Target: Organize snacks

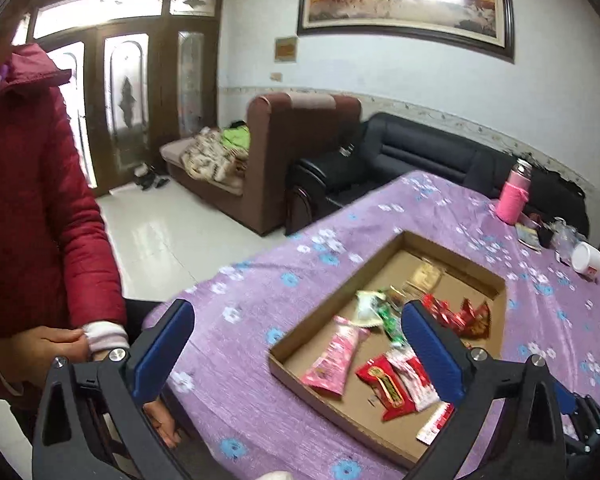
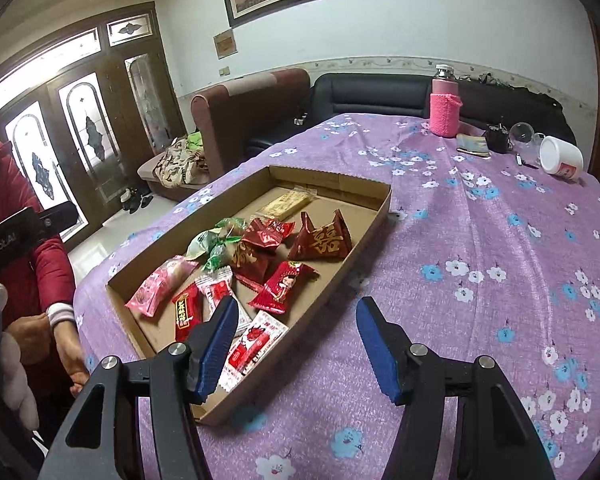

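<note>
The right hand-held gripper [image 2: 296, 344] hangs low over the bench [image 2: 480, 240], its blue-padded fingers spread apart with nothing between them; the left finger overlaps the near corner of the cardboard tray [image 2: 374, 216], the right finger hangs over bare purple floral cloth. The left hand-held gripper [image 1: 298, 350] is likewise spread wide and empty, one finger over the bench's edge, the other over the tray [image 1: 284, 358].

All the snacks lie inside the tray, whose long axis runs away from the right wrist camera toward the sofas. Nearest is a red-and-white sachet [image 2: 252, 340] with print too small to read. A red triangular packet [image 2: 322, 242] bears a gold double-happiness character, its apex pointing to the far end. A pink wrapper [image 2: 160, 286] lies lengthwise along the left wall. A pale yellow bar [image 2: 286, 203] sits at the far end.

A black device at the left edge reads "Robot.AI" [image 2: 2, 246].
</note>
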The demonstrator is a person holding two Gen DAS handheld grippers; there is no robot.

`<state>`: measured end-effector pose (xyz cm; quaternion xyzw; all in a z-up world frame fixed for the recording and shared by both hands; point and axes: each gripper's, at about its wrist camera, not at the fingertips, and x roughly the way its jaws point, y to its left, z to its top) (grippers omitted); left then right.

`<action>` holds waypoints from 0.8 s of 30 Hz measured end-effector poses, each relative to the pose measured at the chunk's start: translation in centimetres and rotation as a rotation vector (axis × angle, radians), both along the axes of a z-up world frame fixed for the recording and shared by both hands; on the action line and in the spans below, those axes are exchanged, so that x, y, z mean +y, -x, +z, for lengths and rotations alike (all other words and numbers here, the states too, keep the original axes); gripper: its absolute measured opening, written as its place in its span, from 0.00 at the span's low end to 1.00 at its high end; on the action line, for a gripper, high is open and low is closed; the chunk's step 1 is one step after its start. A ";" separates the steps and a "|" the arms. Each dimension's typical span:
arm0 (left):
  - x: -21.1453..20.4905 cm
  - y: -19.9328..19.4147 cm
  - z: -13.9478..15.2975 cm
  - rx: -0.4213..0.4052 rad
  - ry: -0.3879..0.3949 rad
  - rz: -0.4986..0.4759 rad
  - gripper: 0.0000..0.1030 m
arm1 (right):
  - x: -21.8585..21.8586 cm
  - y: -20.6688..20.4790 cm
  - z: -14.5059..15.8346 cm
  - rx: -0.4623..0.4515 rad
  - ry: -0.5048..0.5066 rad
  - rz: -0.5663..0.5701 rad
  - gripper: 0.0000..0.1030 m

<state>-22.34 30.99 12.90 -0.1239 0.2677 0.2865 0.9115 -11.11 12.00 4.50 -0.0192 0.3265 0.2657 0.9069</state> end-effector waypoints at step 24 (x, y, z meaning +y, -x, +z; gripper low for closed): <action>-1.8 -2.5 -2.5 0.156 -0.046 -0.044 1.00 | 2.7 1.3 -1.7 0.030 0.067 0.075 0.67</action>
